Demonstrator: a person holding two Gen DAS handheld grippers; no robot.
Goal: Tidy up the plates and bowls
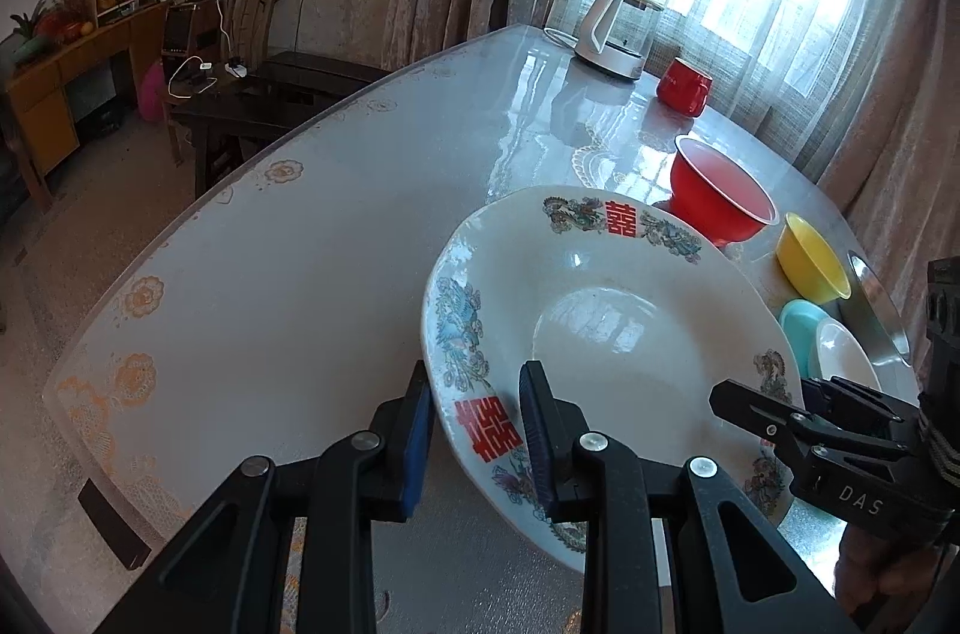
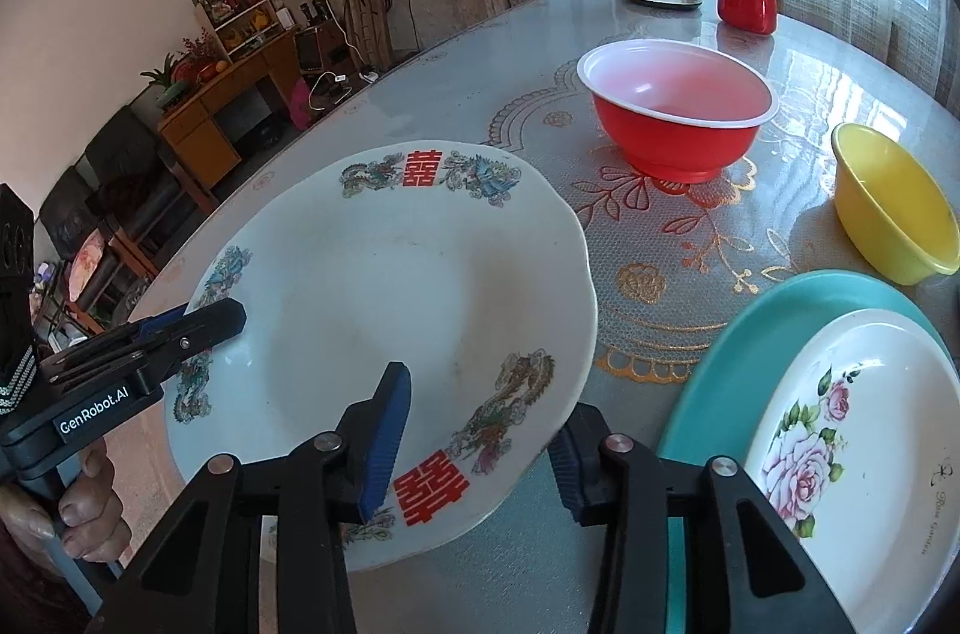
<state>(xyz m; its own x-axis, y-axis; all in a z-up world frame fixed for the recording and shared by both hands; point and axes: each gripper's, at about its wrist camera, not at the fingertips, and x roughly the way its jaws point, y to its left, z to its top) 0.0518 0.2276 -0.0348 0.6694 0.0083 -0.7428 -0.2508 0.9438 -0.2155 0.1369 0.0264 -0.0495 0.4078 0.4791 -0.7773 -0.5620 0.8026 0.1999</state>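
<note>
The left gripper point(image 1: 477, 418) pinches the rim of the big white plate point(image 1: 600, 328), which is tilted above the tabletop point(image 1: 300, 226). The right gripper's point(image 2: 480, 445) jaws straddle the opposite rim, spread, not pressing. Beyond stand a red bowl point(image 2: 678, 112) and a yellow bowl point(image 2: 888, 202); a flowered plate point(image 2: 858, 454) lies on a teal plate point(image 2: 750, 334).

Both wrist views look steeply down along their claws, close above the table point(image 1: 288, 238); left from the left edge, right opposite; shared: the decorated plate point(image 1: 600, 310), red bowl point(image 2: 678, 112), window end
</note>
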